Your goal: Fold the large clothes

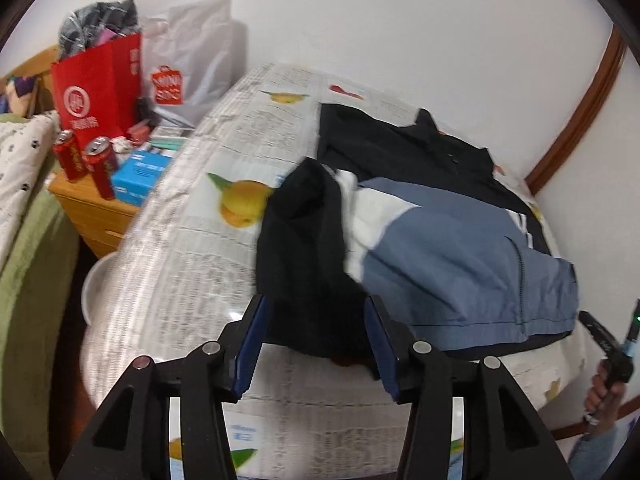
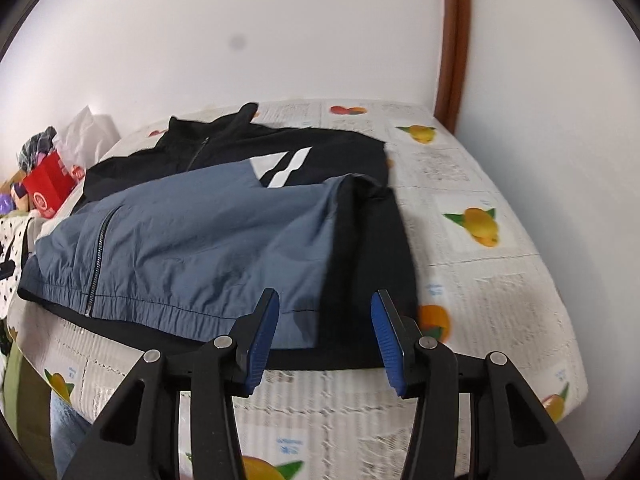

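The left gripper [image 1: 316, 344] and the right gripper [image 2: 325, 336] both stand partly open above the near edge of the jacket [image 2: 208, 236], and neither holds anything. The jacket, blue and black, lies flat on a table [image 2: 480, 280] covered with a fruit-printed cloth. Further back, beside the table, a red bag [image 1: 96, 88] and two red cans [image 1: 86, 162] stand on a wooden cabinet [image 1: 96, 208].

Even indoor light, fisheye-warped, motion-blurred.
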A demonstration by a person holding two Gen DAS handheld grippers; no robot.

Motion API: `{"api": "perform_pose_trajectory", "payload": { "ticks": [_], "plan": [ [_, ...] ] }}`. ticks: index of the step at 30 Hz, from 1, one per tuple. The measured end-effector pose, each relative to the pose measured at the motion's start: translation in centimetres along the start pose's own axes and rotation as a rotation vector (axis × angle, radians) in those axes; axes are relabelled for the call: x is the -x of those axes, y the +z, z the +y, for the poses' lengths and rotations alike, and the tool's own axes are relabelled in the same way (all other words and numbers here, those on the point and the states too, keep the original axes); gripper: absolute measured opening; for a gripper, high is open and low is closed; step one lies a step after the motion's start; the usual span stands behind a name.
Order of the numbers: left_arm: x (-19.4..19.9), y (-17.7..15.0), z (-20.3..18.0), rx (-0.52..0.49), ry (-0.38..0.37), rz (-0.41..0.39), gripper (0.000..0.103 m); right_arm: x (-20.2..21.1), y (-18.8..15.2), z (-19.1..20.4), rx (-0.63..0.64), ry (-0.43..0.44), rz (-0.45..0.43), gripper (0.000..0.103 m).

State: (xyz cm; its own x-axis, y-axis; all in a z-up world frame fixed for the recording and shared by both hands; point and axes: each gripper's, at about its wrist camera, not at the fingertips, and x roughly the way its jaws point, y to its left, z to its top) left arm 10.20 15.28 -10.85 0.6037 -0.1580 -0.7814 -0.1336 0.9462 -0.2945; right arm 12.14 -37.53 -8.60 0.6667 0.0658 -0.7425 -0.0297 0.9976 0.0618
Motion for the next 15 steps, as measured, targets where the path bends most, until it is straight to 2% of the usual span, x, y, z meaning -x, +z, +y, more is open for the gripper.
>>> {"api": "perform_pose_trajectory", "payload": {
  "ticks": [3, 7, 10, 11, 12, 13, 14, 15],
  "plan": [
    [-0.8, 0.0, -0.9, -0.010, -0.051, 0.024, 0.047, -1.0, 0.0, 0.4, -0.017, -0.002, 0.010, 0.048],
    [-2.8, 0.0, -2.1, -0.007, -0.104, 0.097, 0.048, -2.6, -0.1, 0.3, -0.042, -0.013, 0.041, 0.047],
    [-4.2, -0.1, -2.8, 0.000, -0.110, 0.133, 0.048, -3.1, -0.1, 0.4, -0.065, -0.008, 0.047, 0.036],
    [-4.5, -0.1, -2.9, 0.002, -0.109, 0.138, 0.046, -3.0, -0.1, 0.7, -0.053, -0.012, 0.037, 0.031],
    [-4.6, 0.0, -3.1, 0.003, -0.104, 0.141, 0.046, -2.8, 0.0, 1.0, -0.039, -0.012, 0.029, 0.021],
    [-4.6, 0.1, -3.3, 0.004, -0.098, 0.144, 0.040, -2.5, 0.0, 1.2, -0.023, -0.009, 0.017, 0.017],
    [-4.4, 0.2, -3.5, -0.002, -0.098, 0.143, 0.021, -1.9, 0.2, 1.4, -0.008, 0.002, -0.002, 0.013],
    [-4.1, 0.4, -3.8, -0.022, -0.101, 0.141, 0.021, -1.5, 0.3, 1.5, -0.001, 0.012, -0.016, 0.011]
  ]
}}
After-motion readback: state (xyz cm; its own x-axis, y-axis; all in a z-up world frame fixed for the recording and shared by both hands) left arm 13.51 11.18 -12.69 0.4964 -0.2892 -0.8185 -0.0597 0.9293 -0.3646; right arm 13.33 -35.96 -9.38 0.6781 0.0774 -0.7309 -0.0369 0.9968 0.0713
